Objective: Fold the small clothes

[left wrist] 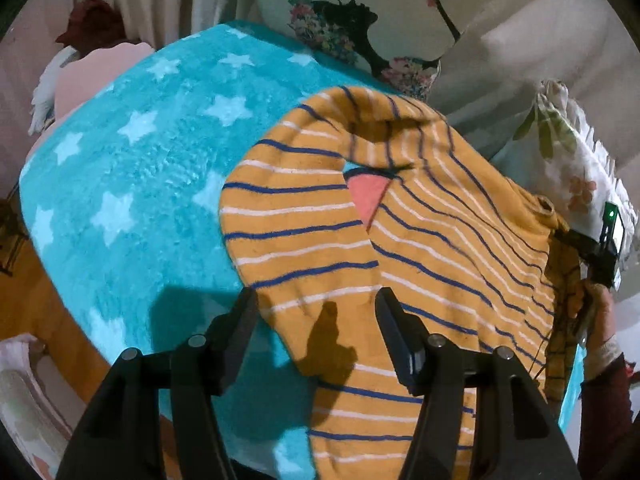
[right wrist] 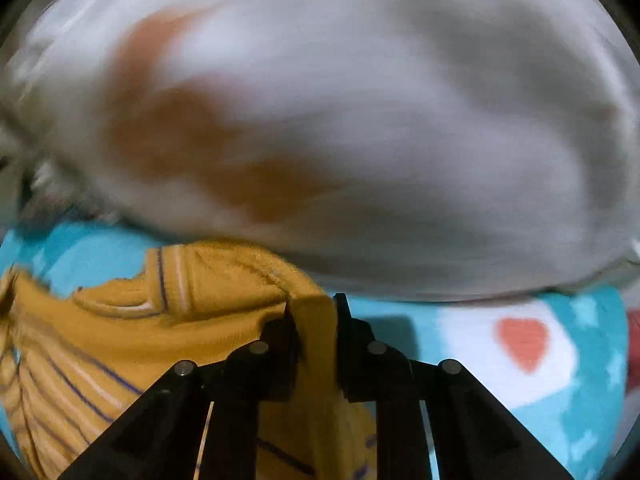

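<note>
A small mustard-yellow garment [left wrist: 400,240] with blue and white stripes and a pink patch lies partly folded on a turquoise star blanket [left wrist: 140,160]. My left gripper [left wrist: 316,300] is open, its fingers hovering over the garment's near left edge without holding it. My right gripper [right wrist: 312,304] is shut on a thick fold of the same garment [right wrist: 200,280] and holds it up; the right wrist view is blurred. The right gripper also shows at the right edge of the left wrist view [left wrist: 600,248], at the garment's raised right side.
A white cushion with a flamingo print [left wrist: 380,12] stands behind the blanket, and a floral cushion [left wrist: 568,152] at the right. A white item with a red heart [right wrist: 516,344] lies on the blanket [right wrist: 592,400] right of my right gripper. A pale cushion [right wrist: 360,120] fills the background.
</note>
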### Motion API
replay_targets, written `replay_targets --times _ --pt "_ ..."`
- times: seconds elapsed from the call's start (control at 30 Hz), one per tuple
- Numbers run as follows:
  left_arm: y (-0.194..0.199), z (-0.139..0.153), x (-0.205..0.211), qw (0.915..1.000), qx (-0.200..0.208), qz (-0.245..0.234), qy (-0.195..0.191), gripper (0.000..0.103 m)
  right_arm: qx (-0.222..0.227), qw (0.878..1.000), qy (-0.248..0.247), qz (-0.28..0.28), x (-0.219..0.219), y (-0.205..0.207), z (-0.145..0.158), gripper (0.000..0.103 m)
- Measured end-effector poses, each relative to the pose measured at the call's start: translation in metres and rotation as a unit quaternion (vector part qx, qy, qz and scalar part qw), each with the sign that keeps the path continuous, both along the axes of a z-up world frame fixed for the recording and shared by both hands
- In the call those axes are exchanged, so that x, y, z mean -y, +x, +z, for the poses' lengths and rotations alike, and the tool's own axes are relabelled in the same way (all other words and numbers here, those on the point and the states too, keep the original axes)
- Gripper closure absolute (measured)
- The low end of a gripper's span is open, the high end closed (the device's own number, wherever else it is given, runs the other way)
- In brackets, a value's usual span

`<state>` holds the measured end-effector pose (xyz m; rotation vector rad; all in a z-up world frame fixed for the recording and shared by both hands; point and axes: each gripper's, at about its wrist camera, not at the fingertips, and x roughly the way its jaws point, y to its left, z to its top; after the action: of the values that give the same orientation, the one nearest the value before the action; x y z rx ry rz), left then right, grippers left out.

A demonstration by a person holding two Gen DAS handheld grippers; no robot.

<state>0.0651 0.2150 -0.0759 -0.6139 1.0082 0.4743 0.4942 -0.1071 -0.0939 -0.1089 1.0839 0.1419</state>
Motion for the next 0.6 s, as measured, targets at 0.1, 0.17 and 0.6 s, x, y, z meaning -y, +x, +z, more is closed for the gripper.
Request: replay_targets --times 0.1,0.17,0.6 --pt "-0.006 0.0 0.008 1.0 -0.007 0.003 0.006 0.043 -0.009 1.0 -0.025 -0.006 0.005 0.006 -0.009 0.057" --pt "-0.013 -0.002 0.014 0.9996 -0.021 0.005 0.018 0.043 -0.01 1.0 -0.008 0.016 0.002 0.003 -0.01 0.056" --pt "-0.033 -0.035 0.02 0.9982 -0.032 -0.042 -0.028 0.042 0.014 0.99 0.14 -0.015 0.091 -0.16 0.079 0.038"
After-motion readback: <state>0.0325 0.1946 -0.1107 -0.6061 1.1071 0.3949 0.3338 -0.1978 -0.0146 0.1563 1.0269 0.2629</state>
